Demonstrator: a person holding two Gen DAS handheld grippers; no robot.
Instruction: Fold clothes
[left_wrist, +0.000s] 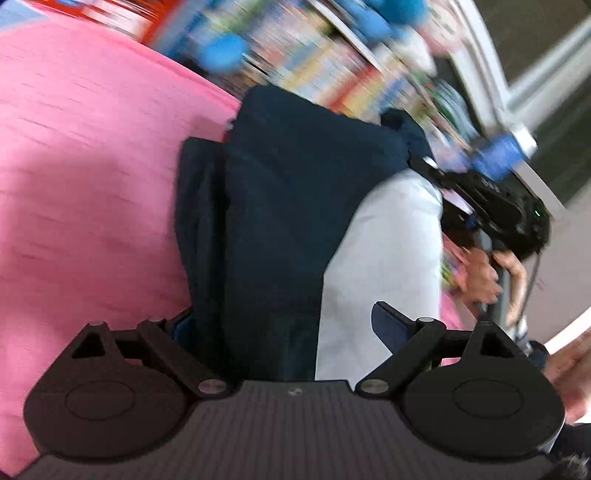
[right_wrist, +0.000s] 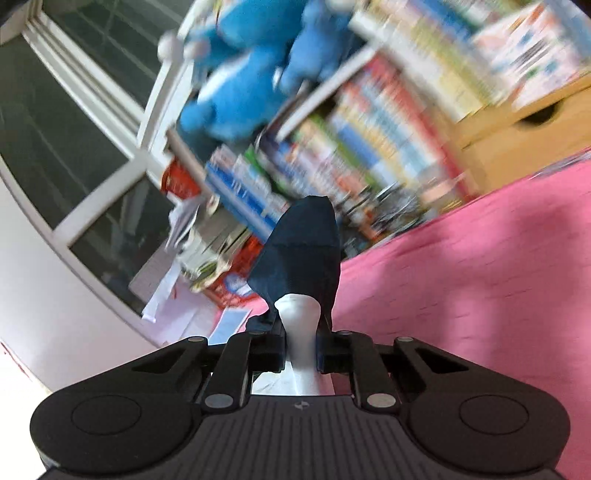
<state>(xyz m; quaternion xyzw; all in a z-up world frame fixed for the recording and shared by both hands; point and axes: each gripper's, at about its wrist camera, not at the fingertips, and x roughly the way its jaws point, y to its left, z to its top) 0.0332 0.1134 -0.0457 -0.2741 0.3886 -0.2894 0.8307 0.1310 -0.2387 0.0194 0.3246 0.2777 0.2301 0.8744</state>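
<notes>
Pink bedding (left_wrist: 92, 166) fills the left of the frame; a navy-and-white garment (left_wrist: 295, 221) lies centre, soft and limp, best taken by edges. Right gripper (right_wrist: 301, 347) pinches a corner; left gripper (left_wrist: 291, 325) straddles it, spread.

1. I see a pink bedspread (left_wrist: 85, 177) filling the left wrist view from 7 to 11 o'clock; it is the surface everything sits on.
2. A dark navy garment (left_wrist: 288, 206) with a pale blue panel (left_wrist: 384, 266) lies on it at centre, running from 6 toward 12 o'clock.
3. In the right wrist view the pink cover spreads from 3 to 5 o'clock.
4. At 8 o'clock there, loose papers (right_wrist: 162, 295) lie by its edge; whether they rest on it I cannot tell.
</notes>
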